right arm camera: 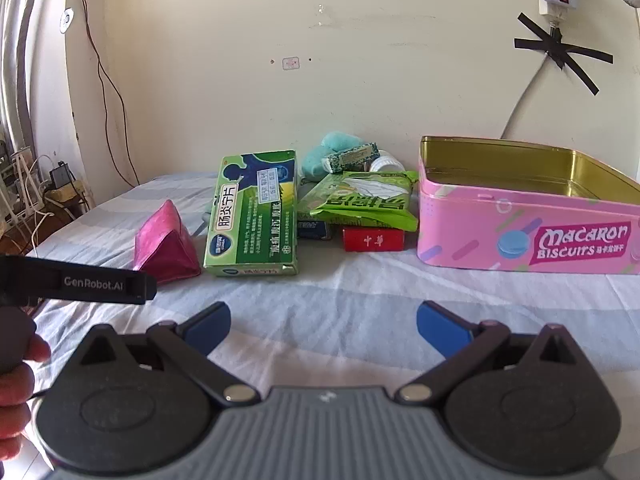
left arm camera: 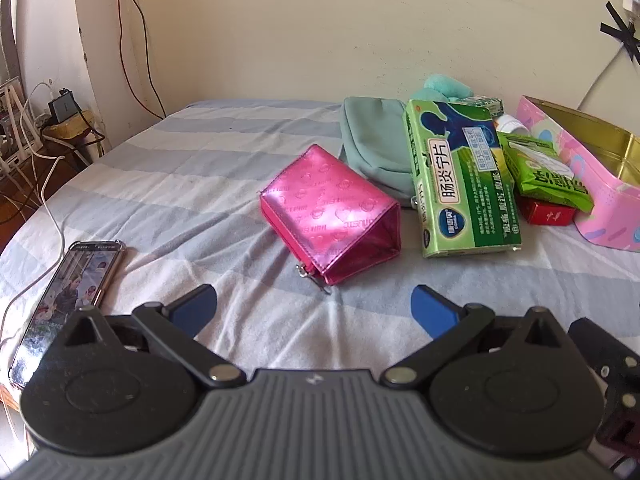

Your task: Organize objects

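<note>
Pink biscuit tin (right arm camera: 520, 228) stands open at the right of the striped bed (right arm camera: 360, 300), against the wall. Just left of it lie a green packet (right arm camera: 370, 200) on a red box (right arm camera: 373, 240), a green medicine box (left arm camera: 460, 184), a teal pouch (left arm camera: 372, 140) and a glossy pink pouch (left arm camera: 332, 212). Left gripper (left arm camera: 314, 308) and right gripper (right arm camera: 323, 320) hover over the sheet, jaws spread wide, holding nothing. A phone (left arm camera: 68, 300) lies at the left.

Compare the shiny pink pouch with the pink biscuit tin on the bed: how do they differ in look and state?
The pink pouch is soft, glossy magenta, embossed with hearts and zipped shut; the biscuit tin is rigid, pale pink, printed "Macaron Biscuits" and open, its gold inside showing. The pouch lies tipped on its side left of the green box; the tin stands upright at the far right. Both rest on the striped sheet.
</note>
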